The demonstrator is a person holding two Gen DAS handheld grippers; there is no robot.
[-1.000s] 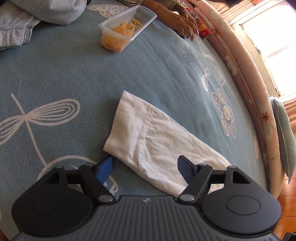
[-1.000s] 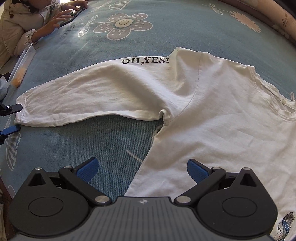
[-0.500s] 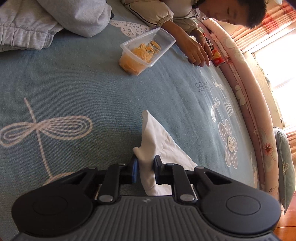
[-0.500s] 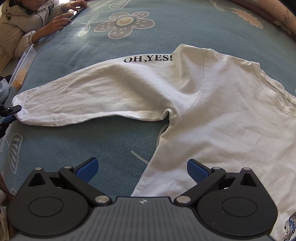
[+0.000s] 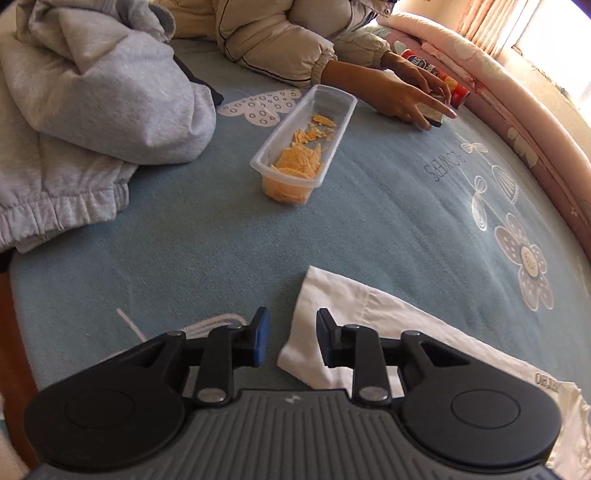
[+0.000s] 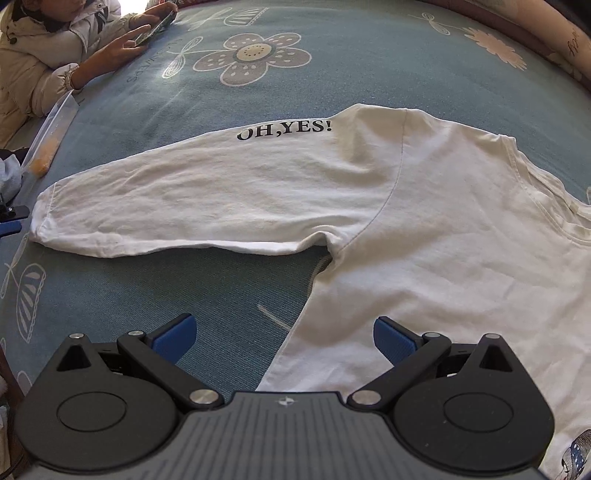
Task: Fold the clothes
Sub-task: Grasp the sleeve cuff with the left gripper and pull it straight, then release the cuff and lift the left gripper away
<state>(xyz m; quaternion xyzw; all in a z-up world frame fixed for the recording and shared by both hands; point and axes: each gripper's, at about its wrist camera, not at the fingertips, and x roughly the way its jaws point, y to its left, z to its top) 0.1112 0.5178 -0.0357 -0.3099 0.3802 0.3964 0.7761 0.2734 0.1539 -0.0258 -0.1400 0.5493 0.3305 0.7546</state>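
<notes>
Nearest, the left gripper (image 5: 291, 338) hangs over the cuff of a white long-sleeved cotton shirt (image 6: 424, 236) spread on a blue flower-print bed (image 6: 332, 48), jaws opening, pads off the cloth. The right gripper (image 6: 284, 336) hovers wide over the shirt's side edge. Beyond, a clear plastic tray of chips (image 5: 304, 147).

Clear snack tray (image 5: 303, 147), grey sweatshirt (image 5: 92, 110)

A home bedroom: a flower-print blue bedspread (image 5: 369, 221), pink quilt (image 5: 480, 70), and sunlit curtains (image 5: 491, 18).
</notes>
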